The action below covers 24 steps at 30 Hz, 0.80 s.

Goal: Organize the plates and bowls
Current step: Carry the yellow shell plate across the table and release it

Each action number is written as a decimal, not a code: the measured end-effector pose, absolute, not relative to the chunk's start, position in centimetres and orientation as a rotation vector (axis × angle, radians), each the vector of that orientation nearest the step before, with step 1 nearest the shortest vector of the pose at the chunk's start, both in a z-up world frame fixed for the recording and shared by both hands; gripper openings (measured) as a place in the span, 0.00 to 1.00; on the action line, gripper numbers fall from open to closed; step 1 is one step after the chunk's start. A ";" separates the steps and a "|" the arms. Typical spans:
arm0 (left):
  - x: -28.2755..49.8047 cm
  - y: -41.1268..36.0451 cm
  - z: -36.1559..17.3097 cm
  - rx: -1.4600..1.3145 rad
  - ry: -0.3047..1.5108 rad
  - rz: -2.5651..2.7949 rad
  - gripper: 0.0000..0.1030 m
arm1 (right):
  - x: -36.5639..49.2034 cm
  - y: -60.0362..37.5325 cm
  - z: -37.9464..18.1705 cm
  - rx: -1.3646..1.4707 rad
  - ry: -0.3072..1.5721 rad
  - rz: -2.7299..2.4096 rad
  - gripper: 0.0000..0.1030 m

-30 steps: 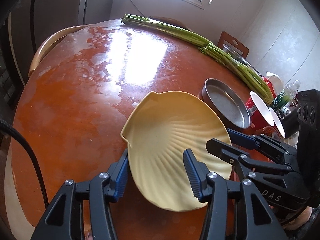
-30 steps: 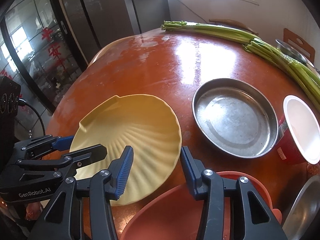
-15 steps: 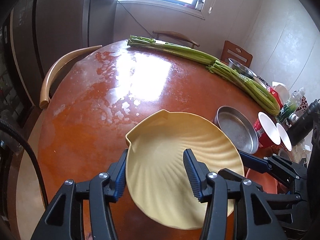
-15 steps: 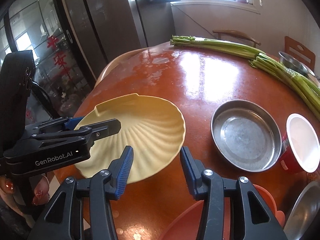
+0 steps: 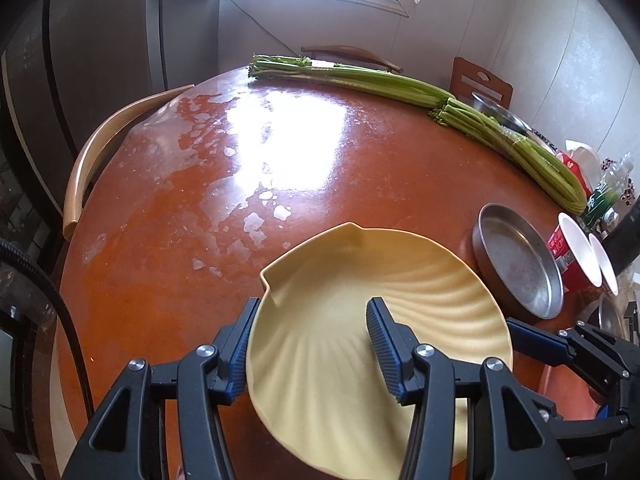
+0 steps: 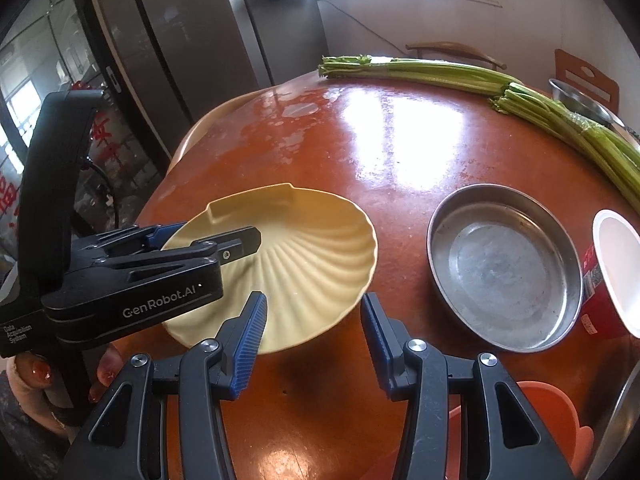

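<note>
Left gripper [image 5: 308, 344] straddles shell plate [image 5: 372, 320] rim, hinge notch away.

Left tongs [image 5: 312, 312]: we are pointing them steeply downward, jaws partly closed and clamping the rim of the yellow plate [image 5: 360, 280], one pad inside and one outside. Our fingers [image 6: 38, 370] are wrapping the handle. Right tongs [image 6: 312, 308]: we are angling them downward, jaws apart and empty.
</note>
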<state>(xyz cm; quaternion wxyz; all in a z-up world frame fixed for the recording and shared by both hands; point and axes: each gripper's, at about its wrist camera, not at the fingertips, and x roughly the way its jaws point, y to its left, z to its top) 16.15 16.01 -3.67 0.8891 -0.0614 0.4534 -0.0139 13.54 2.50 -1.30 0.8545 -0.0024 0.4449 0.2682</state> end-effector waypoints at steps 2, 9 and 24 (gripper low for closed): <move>16.3 15.9 -4.0 -0.102 0.940 -0.017 0.51 | 13.7 2.5 -1.6 0.004 0.942 0.558 0.49; 16.7 16.2 -4.3 -0.094 0.937 -0.036 0.53 | 13.2 2.8 -1.5 0.005 0.933 0.543 0.49; 16.3 16.9 -4.6 -0.098 0.936 -0.027 0.54 | 12.5 3.6 -1.4 -0.015 0.949 0.559 0.50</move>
